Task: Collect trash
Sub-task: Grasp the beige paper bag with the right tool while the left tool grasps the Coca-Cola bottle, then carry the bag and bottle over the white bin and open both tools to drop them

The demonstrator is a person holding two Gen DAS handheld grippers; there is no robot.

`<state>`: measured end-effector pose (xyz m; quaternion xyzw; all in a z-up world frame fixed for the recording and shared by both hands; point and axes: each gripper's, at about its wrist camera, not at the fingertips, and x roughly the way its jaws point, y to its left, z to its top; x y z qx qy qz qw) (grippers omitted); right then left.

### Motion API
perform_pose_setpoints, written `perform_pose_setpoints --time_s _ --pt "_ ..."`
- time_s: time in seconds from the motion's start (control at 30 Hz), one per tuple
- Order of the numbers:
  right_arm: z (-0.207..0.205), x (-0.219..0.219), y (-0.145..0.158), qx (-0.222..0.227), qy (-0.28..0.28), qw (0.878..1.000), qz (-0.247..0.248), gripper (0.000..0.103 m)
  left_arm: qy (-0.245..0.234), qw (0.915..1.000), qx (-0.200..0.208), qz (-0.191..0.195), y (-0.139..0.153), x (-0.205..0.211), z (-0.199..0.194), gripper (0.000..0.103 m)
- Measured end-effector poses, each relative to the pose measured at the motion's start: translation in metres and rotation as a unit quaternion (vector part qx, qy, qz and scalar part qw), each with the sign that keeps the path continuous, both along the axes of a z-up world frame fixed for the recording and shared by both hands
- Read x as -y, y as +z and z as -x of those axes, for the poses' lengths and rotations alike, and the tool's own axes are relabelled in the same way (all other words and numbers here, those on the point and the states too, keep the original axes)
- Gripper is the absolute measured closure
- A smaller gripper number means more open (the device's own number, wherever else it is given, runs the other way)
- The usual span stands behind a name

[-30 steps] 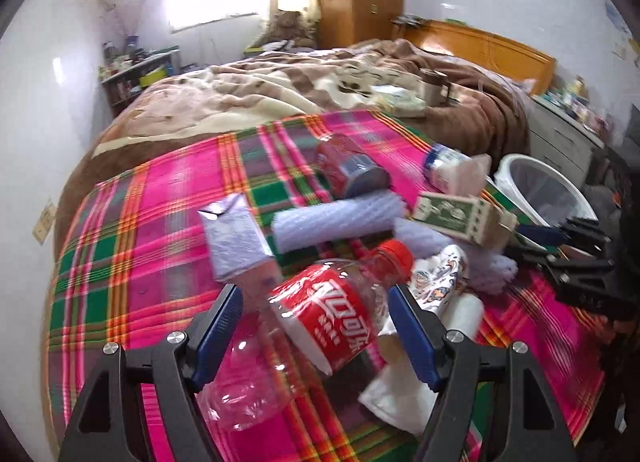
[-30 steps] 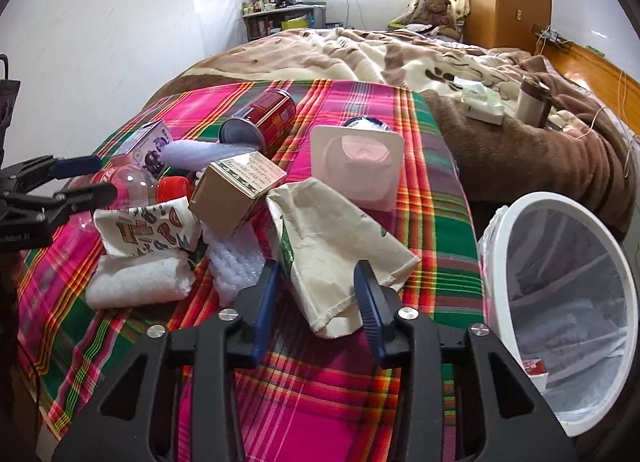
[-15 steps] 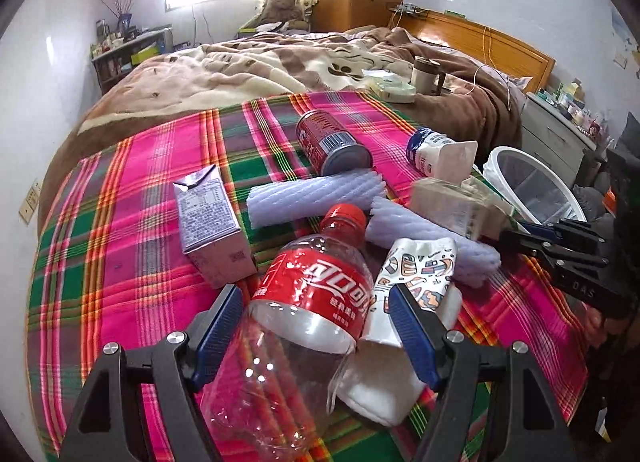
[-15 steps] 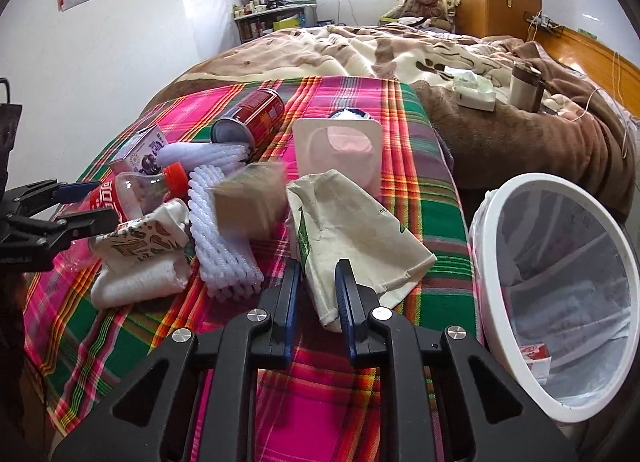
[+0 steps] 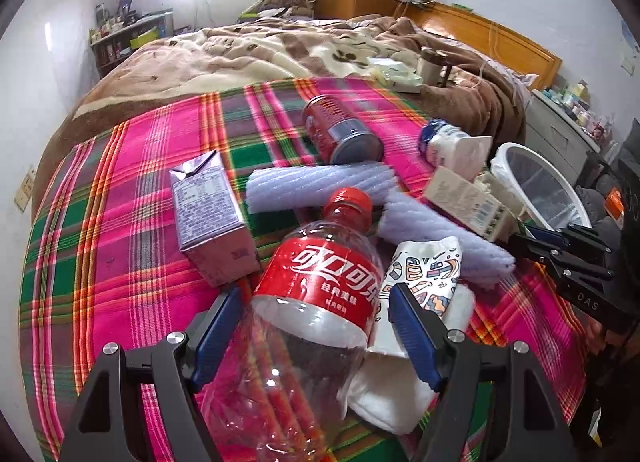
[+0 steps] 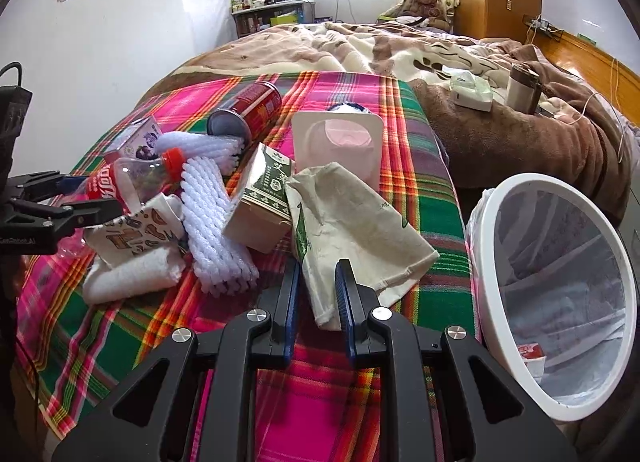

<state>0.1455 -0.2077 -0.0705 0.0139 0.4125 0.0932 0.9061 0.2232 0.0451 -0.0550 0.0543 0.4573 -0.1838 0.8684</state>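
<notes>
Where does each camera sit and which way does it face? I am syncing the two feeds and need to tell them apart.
Left wrist: rides the left gripper, looking along its open blue fingers at a Coca-Cola bottle lying between them on the plaid blanket; the right gripper shows at the right edge.
Right wrist: rides the right gripper, whose fingers pinch a crumpled paper bag beside the white trash bin; the left gripper shows at the left edge.
Shared: bottle, red can, bin, blanket.
</notes>
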Motion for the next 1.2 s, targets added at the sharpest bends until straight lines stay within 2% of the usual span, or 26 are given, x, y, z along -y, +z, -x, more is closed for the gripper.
perform_pose_setpoints --time_s 0.17,0.3,0.37,0.5,0.63,0.97,1.2 --pt "0.001 0.000 0.001 0.005 -0.001 1.000 0.003 0.084 0.016 0.9998 0.002 -0.014 -0.002 -0.003 0.000 0.028" --pt "0.005 -0.003 0.002 0.011 0.003 1.000 0.002 0.086 0.026 0.9997 -0.001 -0.002 -0.002 -0.006 0.000 0.028" --pt "0.007 -0.004 0.003 0.013 0.004 1.000 0.003 0.087 0.028 0.9995 -0.004 0.009 -0.003 -0.008 0.001 0.034" --pt "0.013 -0.002 0.008 0.029 -0.001 1.000 -0.002 0.094 0.040 0.9991 0.000 0.013 -0.002 -0.009 0.005 0.034" --pt "0.014 0.002 0.009 0.033 -0.004 0.999 -0.014 0.095 0.048 0.9986 0.007 0.020 0.002 -0.011 0.014 0.034" --pt "0.025 0.015 0.022 0.056 -0.007 0.995 -0.079 0.096 0.050 0.9974 0.036 0.037 0.027 -0.008 0.042 0.034" --pt "0.035 0.018 0.037 0.082 -0.008 0.993 -0.090 0.096 0.040 0.9962 0.071 0.031 0.054 0.008 0.065 0.034"
